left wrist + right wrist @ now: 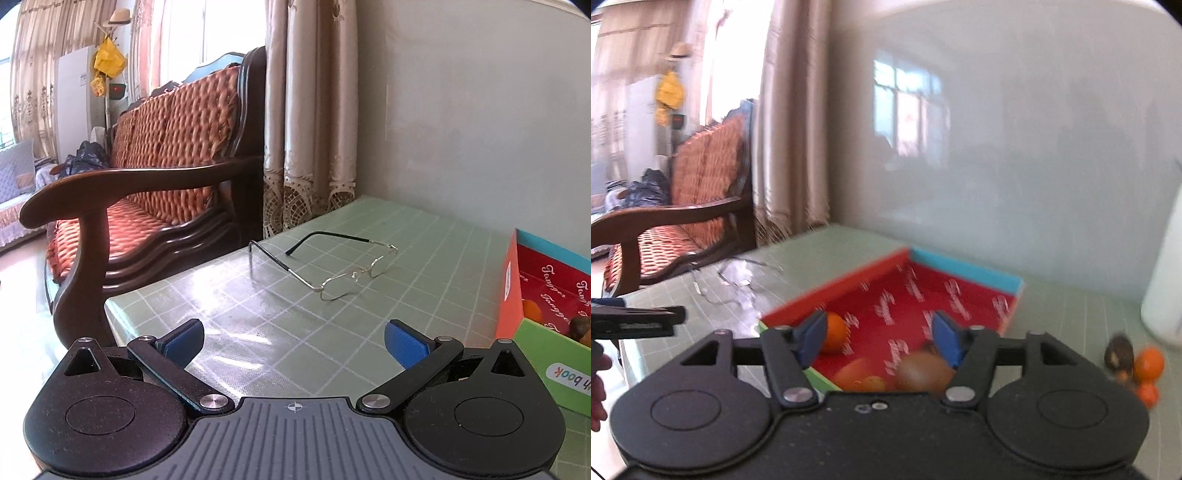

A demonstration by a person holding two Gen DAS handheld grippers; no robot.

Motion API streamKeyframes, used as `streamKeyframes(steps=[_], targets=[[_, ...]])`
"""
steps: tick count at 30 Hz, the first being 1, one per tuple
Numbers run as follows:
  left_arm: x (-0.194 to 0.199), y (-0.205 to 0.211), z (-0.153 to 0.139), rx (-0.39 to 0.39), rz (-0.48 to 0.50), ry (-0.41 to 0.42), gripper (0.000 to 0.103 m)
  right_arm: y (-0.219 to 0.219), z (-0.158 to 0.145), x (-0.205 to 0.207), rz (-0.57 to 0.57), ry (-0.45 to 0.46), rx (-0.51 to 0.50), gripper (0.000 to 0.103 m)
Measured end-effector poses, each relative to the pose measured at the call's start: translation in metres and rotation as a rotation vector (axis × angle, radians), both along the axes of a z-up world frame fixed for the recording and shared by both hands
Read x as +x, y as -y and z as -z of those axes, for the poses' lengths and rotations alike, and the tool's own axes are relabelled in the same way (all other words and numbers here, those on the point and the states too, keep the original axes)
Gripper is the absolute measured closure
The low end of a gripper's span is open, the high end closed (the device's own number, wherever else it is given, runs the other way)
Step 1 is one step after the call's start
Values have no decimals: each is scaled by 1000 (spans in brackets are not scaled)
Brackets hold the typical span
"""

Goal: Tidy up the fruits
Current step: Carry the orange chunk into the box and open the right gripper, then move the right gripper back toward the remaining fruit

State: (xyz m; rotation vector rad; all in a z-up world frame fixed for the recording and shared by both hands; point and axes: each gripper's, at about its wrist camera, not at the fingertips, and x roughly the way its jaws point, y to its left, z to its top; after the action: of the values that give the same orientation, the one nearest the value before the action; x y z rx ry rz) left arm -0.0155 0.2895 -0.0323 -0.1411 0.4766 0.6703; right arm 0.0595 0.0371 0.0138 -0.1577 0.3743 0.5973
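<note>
Two tools, one per view. In the left wrist view the left tool fills the bottom of the frame, its blue pads spread wide with nothing between them, only bare counter showing through the gap. In the right wrist view the right tool likewise sits at the bottom, its pads standing apart and gripping nothing; the view is motion-blurred.

One box, lower centre of the right view, just beyond the right tool: red printed lining, blue far wall, orange-red left wall, green near wall. Inside it, counted as far as blur allows: one round orange fruit beside the left pad, one brown kiwi-like fruit under the right pad, and orange-yellow pieces at the near edge, number unclear. The pads partly cover these fruits.

Outside the box, at lower right, lies a small cluster: one dark brown fruit and two small orange fruits, touching one another.

One pair of metal-framed spectacles rests on the counter at mid-frame of the left view, arms unfolded, well apart from the box at that frame's right edge. A pale upright object stands at the right edge of the right view, cropped.

Farther off, at left: one wooden sofa with woven orange cushions, then curtains and a plain wall.
</note>
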Motion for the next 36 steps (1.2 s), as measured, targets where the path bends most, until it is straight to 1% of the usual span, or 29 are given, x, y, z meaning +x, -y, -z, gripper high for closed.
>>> streamKeyframes(steps=[2, 5, 10, 13, 16, 21, 23, 27, 33, 36], targets=[[1, 2, 1, 1, 8, -6, 0, 1, -3, 0, 17, 14, 0, 41], [4, 5, 1, 1, 16, -9, 0, 16, -4, 9, 81, -23, 27, 41], [6, 16, -3, 3, 31, 1, 0, 65, -4, 32, 235, -128, 123, 40], [9, 25, -7, 5, 47, 13, 0, 95, -5, 38, 319, -143, 138, 40], [15, 39, -12, 12, 75, 22, 0, 122, -5, 37, 378, -135, 141, 40], [30, 78, -23, 43, 150, 40, 0, 167, -7, 32, 455, -131, 132, 40], [38, 95, -25, 37, 183, 50, 0, 184, -7, 31, 484, -123, 129, 40], [56, 130, -27, 9, 265, 62, 0, 220, -4, 29, 552, -137, 133, 40], [79, 187, -28, 37, 391, 50, 0, 265, 1, 24, 643, -152, 145, 40], [88, 209, -27, 39, 445, 38, 0, 283, 1, 21, 671, -144, 154, 40]])
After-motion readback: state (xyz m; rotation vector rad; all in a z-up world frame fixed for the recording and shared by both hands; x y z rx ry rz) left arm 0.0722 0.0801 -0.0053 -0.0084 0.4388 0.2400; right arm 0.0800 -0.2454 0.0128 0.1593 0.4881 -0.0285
